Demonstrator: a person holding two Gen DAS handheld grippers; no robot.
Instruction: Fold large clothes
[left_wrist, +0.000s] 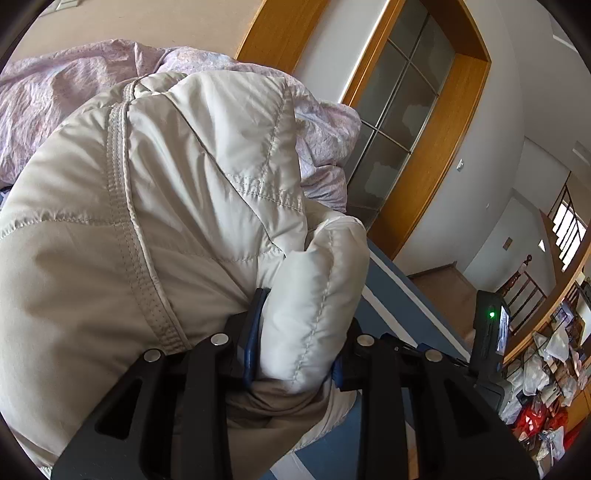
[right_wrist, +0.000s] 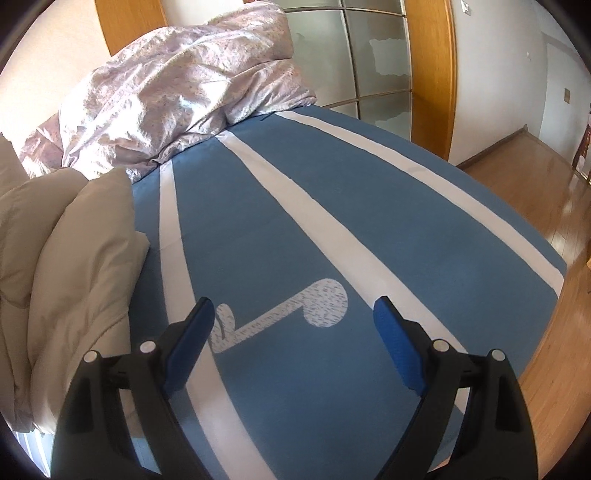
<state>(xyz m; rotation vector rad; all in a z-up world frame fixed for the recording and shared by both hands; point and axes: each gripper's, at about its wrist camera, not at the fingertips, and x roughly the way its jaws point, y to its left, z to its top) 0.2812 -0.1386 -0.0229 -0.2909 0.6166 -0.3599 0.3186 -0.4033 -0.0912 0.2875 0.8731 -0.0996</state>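
Bedroom, bed (right_wrist: 295, 229) under blue sheet with white stripes, crumpled lilac duvet (right_wrist: 177, 81) at far end. My left gripper (left_wrist: 295, 332) has fingers clamped on puffy fold of beige quilted jacket (left_wrist: 147, 206), bulk bunched and lifted close to camera. My right gripper (right_wrist: 295, 321) hangs over bare sheet, fingers wide, holding nothing; jacket heap just left. Step, I judge: spreading garment. Next: right takes opposite edge, pull flat.

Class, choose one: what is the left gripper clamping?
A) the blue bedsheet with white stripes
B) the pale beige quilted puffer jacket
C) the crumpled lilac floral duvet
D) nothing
B: in the left wrist view the left gripper pinches a fold of the pale beige quilted puffer jacket.
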